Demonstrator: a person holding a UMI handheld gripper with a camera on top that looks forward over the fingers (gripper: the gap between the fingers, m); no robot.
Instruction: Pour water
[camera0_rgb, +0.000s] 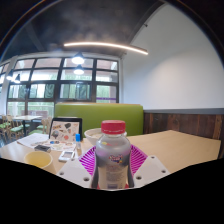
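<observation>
A clear plastic water bottle (113, 155) with a red cap and a label stands upright between the two fingers of my gripper (113, 163). Both magenta pads (92, 158) press against its sides, so the gripper is shut on it. Its base is hidden behind the gripper body. Just beyond the bottle, on the light wooden table (180, 150), sits a pale round bowl (96, 134). To the left lies a cup or bowl with yellowish contents (38, 157).
A tablet or framed card (65, 129) stands at the left of the table, with small items (66, 154) before it. A green bench back (98, 115) runs behind the table, and windows fill the far wall.
</observation>
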